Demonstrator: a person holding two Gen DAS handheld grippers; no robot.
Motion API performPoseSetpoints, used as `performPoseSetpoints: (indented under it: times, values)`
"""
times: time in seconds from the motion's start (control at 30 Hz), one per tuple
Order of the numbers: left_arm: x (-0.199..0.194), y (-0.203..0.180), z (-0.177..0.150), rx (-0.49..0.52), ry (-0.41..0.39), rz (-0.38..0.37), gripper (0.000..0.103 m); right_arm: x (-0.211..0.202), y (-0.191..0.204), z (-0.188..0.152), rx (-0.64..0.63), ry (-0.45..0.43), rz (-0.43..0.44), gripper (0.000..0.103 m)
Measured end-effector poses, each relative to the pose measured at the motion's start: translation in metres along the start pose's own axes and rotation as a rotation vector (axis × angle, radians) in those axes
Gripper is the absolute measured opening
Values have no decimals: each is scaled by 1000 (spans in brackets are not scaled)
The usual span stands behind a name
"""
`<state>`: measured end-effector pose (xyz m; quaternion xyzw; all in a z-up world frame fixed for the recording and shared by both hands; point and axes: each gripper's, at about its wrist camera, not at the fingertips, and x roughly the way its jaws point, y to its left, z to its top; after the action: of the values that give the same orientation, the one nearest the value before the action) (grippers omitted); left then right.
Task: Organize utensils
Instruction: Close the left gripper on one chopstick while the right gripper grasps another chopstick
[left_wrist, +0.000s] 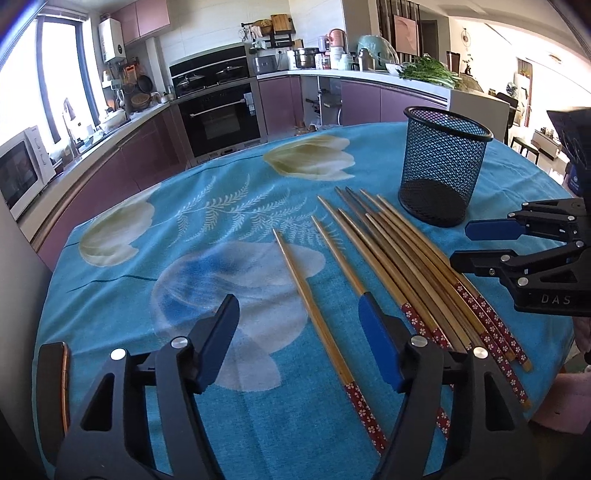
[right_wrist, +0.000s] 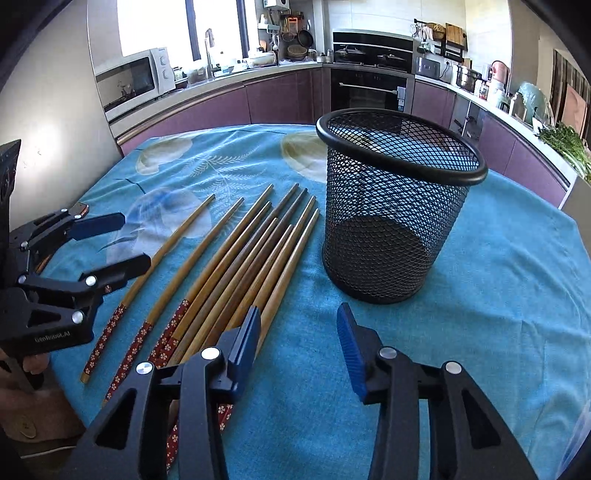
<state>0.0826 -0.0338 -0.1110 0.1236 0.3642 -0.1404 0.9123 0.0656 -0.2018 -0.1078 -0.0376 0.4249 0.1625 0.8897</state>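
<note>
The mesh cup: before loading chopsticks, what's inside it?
Nothing shows inside the mesh cup: only its dark bottom, seen through the mesh. The chopsticks lie on the tablecloth beside it.

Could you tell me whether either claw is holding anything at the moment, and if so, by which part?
Nothing is held. The left claw and right claw are both open above the cloth; the chopsticks lie loose beside the empty mesh cup.

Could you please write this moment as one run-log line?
chopsticks: flat on tablecloth | mesh cup: upright, empty | left hand-held gripper: open | right hand-held gripper: open
</note>
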Motion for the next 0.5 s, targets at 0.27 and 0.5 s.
performPoseSetpoints:
  times: [0.27, 0.5]
  values:
    - [8, 0, 0, -6, 53, -29, 46, 4, 2, 4, -17, 20, -9, 41]
    - [17, 7, 0, -35, 94, -74, 36, 8, 8, 8, -45, 43, -38, 40]
